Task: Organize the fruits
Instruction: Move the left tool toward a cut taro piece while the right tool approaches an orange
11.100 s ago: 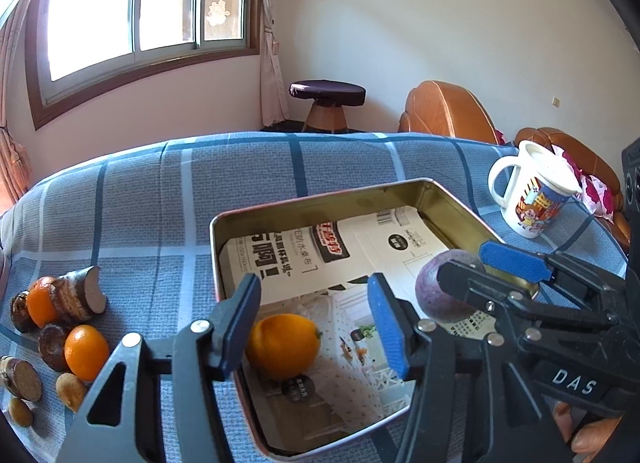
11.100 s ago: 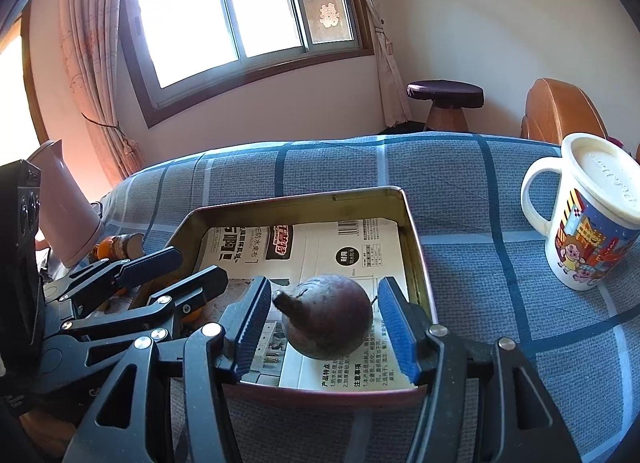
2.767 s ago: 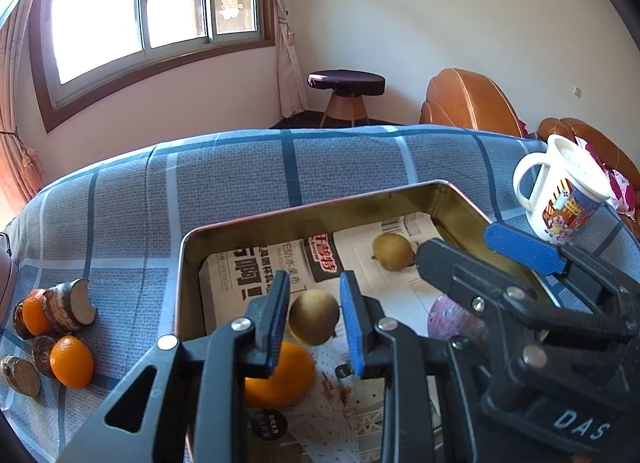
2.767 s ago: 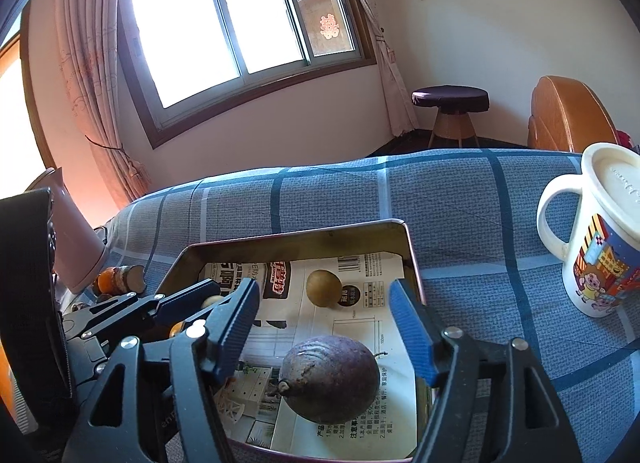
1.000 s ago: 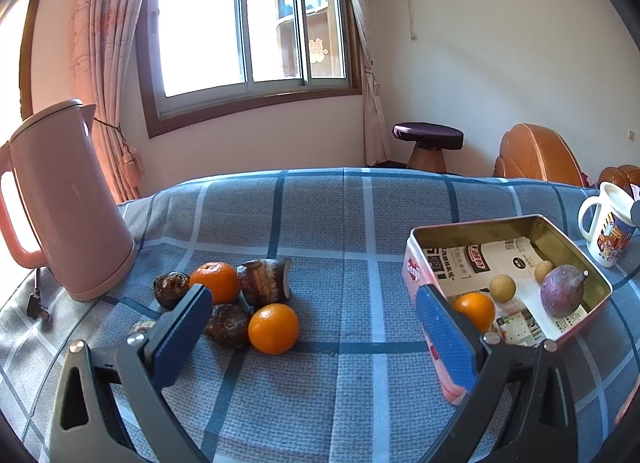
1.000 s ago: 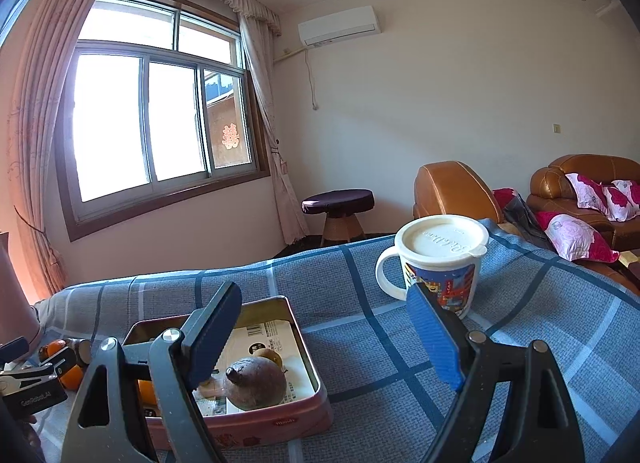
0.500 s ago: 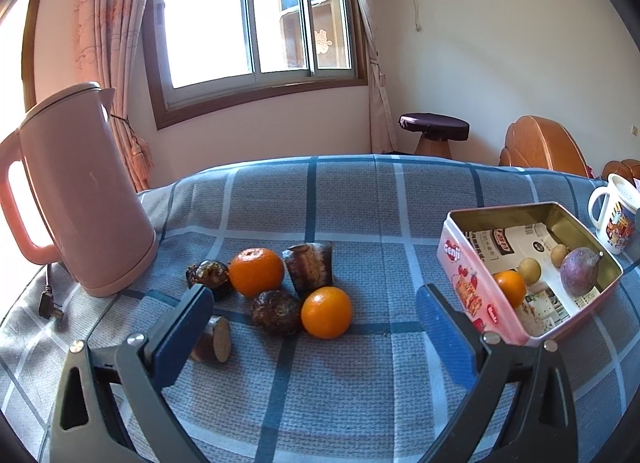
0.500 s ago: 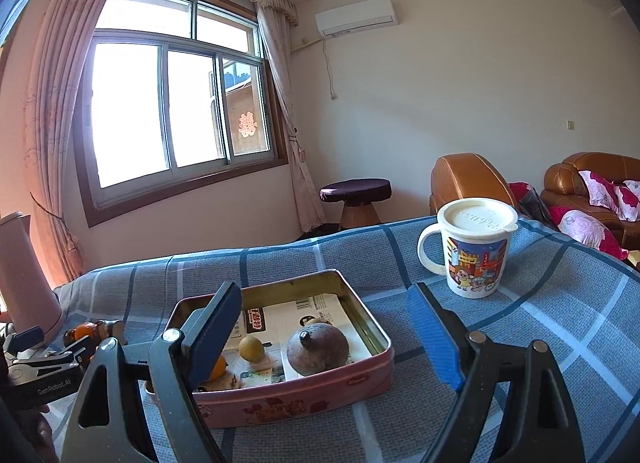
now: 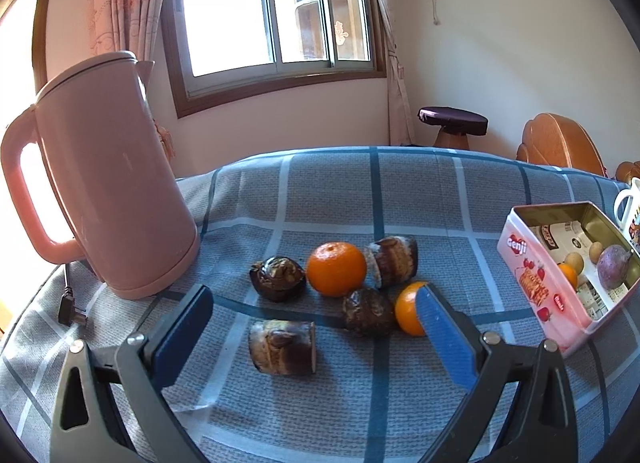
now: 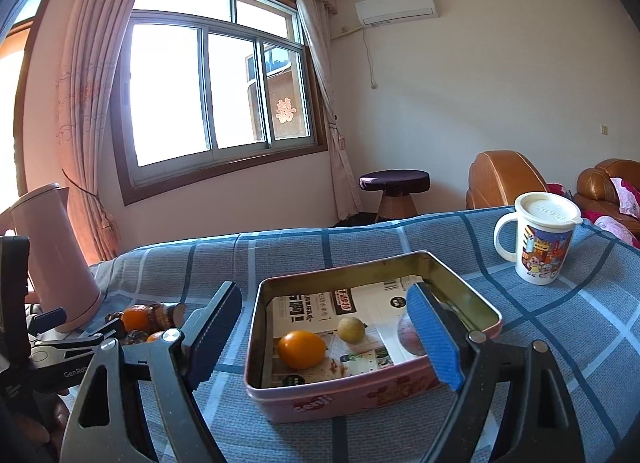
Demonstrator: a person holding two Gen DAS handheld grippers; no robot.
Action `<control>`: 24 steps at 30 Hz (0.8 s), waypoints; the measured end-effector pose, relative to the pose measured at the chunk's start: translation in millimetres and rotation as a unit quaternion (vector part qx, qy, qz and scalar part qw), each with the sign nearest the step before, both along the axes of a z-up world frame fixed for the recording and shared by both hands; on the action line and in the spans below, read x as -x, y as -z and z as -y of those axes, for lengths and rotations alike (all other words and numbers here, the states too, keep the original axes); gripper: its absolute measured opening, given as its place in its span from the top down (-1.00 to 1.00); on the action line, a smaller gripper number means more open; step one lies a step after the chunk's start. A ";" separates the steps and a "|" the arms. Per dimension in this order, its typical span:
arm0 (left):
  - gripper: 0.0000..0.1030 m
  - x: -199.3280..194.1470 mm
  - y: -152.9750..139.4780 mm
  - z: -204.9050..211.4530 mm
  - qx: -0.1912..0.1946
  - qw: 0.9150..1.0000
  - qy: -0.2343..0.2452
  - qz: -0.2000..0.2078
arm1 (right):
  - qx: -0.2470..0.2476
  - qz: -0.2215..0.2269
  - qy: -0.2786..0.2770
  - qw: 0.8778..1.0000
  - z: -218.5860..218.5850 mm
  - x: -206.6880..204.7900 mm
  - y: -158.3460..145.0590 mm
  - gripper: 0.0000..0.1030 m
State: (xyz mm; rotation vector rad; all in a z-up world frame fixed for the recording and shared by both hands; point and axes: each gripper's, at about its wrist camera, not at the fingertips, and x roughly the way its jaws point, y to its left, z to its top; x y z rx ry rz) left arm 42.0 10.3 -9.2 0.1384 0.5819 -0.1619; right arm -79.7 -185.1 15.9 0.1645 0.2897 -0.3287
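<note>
In the left wrist view two oranges (image 9: 336,269) (image 9: 407,313) lie on the blue checked cloth among several brown taro pieces (image 9: 282,346). My left gripper (image 9: 312,321) is open and empty, just in front of this pile. The pink tin (image 9: 532,283) stands to the right. In the right wrist view the tin (image 10: 352,399) holds an orange (image 10: 301,349), a small yellow-brown fruit (image 10: 351,329) and a purple fruit (image 10: 408,333) partly hidden by a finger. My right gripper (image 10: 326,333) is open and empty, just in front of the tin.
A pink kettle (image 9: 100,179) with a loose plug (image 9: 70,313) stands left of the pile. A lidded cartoon mug (image 10: 538,237) stands at the far right of the table. A stool (image 10: 394,191) and brown armchairs (image 10: 504,179) are beyond the table.
My left gripper has dropped the small fruit in the tin, opened, and swung left toward the pile by the kettle. My right gripper has pulled back from the tin and stays open.
</note>
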 end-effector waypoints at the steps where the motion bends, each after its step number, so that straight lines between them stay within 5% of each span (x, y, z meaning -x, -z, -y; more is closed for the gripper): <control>1: -1.00 -2.9 0.5 -5.7 0.001 1.000 -0.003 -0.003 | -0.001 -0.002 -0.007 1.000 -5.3 -3.2 0.7 -0.67; 14: -1.00 -37.7 7.0 -62.2 -0.014 0.997 -0.076 -0.027 | 0.000 -0.037 -0.082 0.996 -56.9 -52.0 8.5 -0.66; 24: -1.00 -44.7 1.4 -81.0 -0.018 0.995 -0.092 -0.034 | -0.006 -0.151 -0.146 0.978 -87.4 -110.0 30.2 -0.64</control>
